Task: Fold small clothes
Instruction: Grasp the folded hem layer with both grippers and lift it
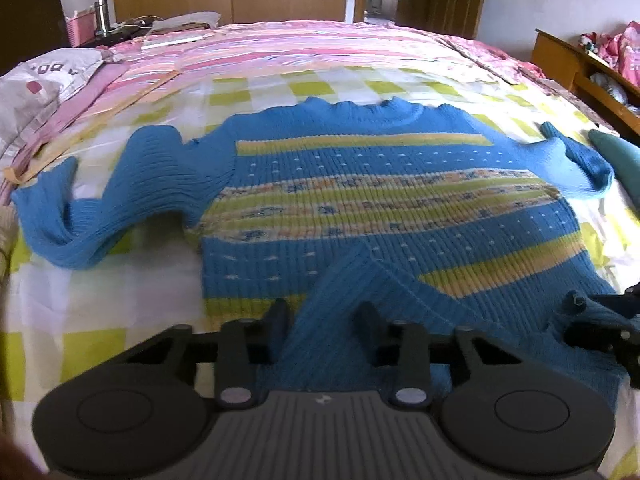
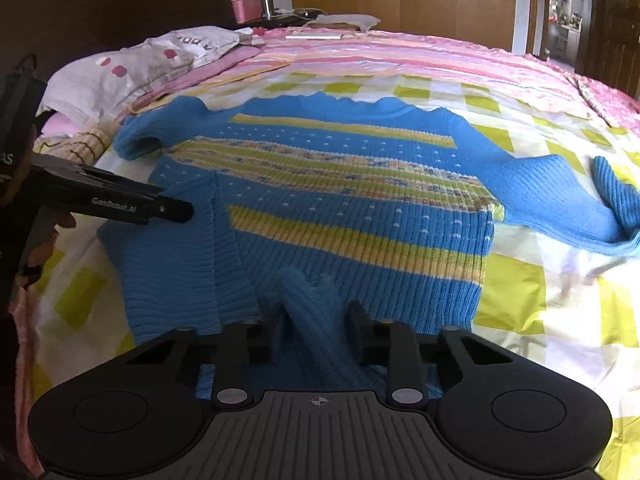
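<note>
- The blue striped sweater (image 1: 360,184) lies spread flat on the bed (image 1: 100,344) ahead of both claws — 1 sleeve out to each side.
- Left claw (image 1: 326,318) is clenched on a raised fold of the near hem.
- Right claw (image 2: 316,316) grips a bunched ridge of hem — just beside the left claw.

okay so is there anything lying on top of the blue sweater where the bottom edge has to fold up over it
Nothing visible lies on the sweater. Both grippers already hold its hem: the left gripper and right gripper each have blue knit between the jaws. The striped front ahead is bare. A teal cloth sits on the bedspread beside one sleeve, off the fold path.
</note>
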